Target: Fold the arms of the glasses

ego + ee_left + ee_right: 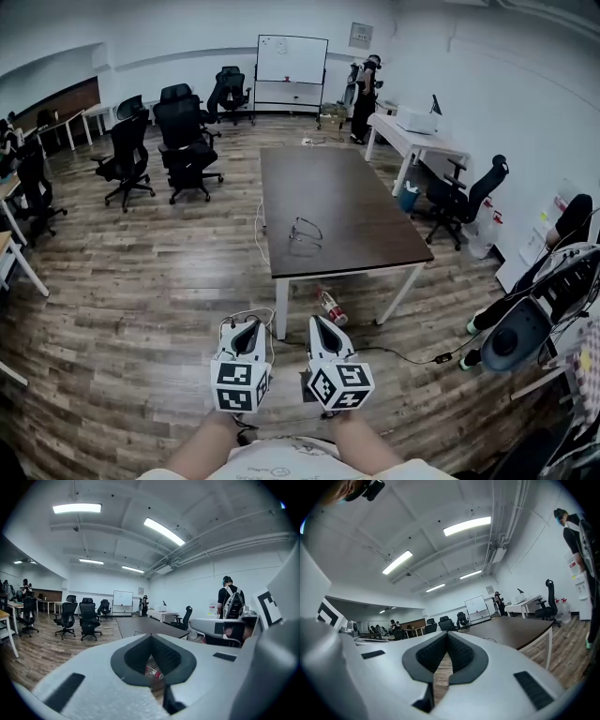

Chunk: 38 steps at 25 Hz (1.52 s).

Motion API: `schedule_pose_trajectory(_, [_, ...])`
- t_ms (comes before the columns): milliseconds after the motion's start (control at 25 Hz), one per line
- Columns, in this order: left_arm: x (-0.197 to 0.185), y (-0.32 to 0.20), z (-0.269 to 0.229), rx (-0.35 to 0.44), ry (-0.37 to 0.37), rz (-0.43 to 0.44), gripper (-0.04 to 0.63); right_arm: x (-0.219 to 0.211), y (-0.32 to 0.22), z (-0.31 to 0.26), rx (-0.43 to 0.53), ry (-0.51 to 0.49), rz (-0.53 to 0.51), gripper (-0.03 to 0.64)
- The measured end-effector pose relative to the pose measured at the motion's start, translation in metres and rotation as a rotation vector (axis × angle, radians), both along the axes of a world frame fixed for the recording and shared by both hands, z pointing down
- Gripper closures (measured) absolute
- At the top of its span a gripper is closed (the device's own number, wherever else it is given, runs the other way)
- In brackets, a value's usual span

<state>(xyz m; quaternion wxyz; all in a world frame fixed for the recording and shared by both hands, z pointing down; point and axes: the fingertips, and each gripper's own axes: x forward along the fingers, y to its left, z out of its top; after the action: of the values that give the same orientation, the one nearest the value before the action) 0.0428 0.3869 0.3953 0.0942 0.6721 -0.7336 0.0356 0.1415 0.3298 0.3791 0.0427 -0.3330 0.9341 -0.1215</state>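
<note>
Both the left gripper [248,328] and the right gripper [317,324] have their jaws pressed together, gripping nothing. The glasses [303,232] lie on the brown table [356,202], well ahead of both jaw tips. A bottle [331,307] lies on the floor just beyond the right jaws, its label too small to read.
</note>
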Motion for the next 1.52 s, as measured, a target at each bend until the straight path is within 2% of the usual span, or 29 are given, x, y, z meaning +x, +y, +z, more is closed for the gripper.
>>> schedule_pose_trajectory(400, [-0.038,0.005,0.005,0.010,-0.011,0.042,0.581,-0.030,0.004,0.010,-0.029,-0.019,0.080,0.600])
schedule_pose_trajectory(680, [-0.061,0.003,0.007,0.012,0.002,0.049,0.581,-0.058,0.001,0.009,-0.021,0.025,0.068,0.600])
schedule_pose_trajectory(840, [-0.073,-0.023,0.010,0.001,0.017,0.037,0.580,-0.070,-0.023,0.009,-0.017,0.038,0.046,0.600])
schedule_pose_trajectory(1000, [-0.087,-0.018,0.016,-0.001,0.016,0.035,0.580,-0.084,-0.021,0.013,-0.014,0.039,0.046,0.600])
schedule_pose_trajectory(1320, [-0.111,-0.068,0.021,-0.013,-0.017,0.015,0.581,-0.110,-0.074,0.018,-0.015,0.018,0.031,0.600])
schedule_pose_trajectory(1520, [-0.112,-0.108,0.036,-0.033,-0.020,0.037,0.581,-0.115,-0.117,0.031,-0.032,0.010,0.048,0.600])
